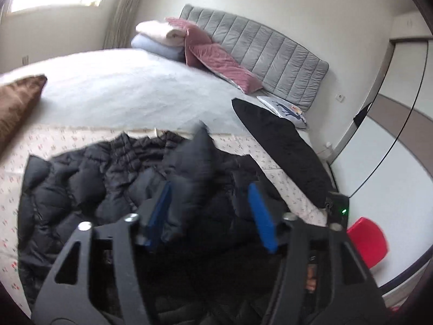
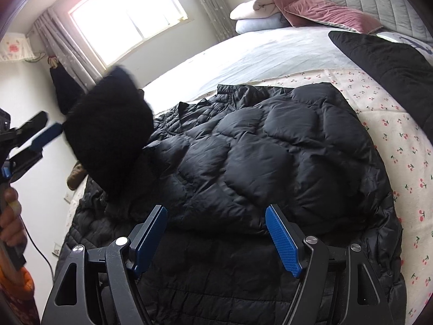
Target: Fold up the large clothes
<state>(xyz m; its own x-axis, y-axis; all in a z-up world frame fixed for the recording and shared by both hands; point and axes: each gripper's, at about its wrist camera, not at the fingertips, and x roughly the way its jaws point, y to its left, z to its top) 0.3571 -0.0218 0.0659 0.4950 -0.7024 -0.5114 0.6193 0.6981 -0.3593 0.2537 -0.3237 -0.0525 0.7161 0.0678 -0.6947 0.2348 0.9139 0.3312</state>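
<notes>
A black puffer jacket [image 2: 259, 157] lies spread on the bed, partly folded over itself; it also shows in the left wrist view [image 1: 89, 184]. One sleeve [image 2: 108, 138] is raised in the air at the left, blurred. In the left wrist view the sleeve [image 1: 192, 168] hangs between the blue pads, touching the left pad [image 1: 159, 211], with a wide gap to the right pad. My left gripper [image 1: 208, 214] is open; it also shows at the left edge of the right wrist view [image 2: 40, 132]. My right gripper [image 2: 216, 238] is open and empty above the jacket's near hem.
The bed has a cherry-print sheet [image 2: 400, 140] and a pale blanket [image 1: 121, 92]. Another black garment [image 1: 284, 149] lies at the bed's right side. Pillows and folded bedding [image 1: 173, 38] sit by the grey headboard [image 1: 265, 51]. A brown cushion [image 1: 16, 108] is at left, a red object [image 1: 368, 238] on the floor.
</notes>
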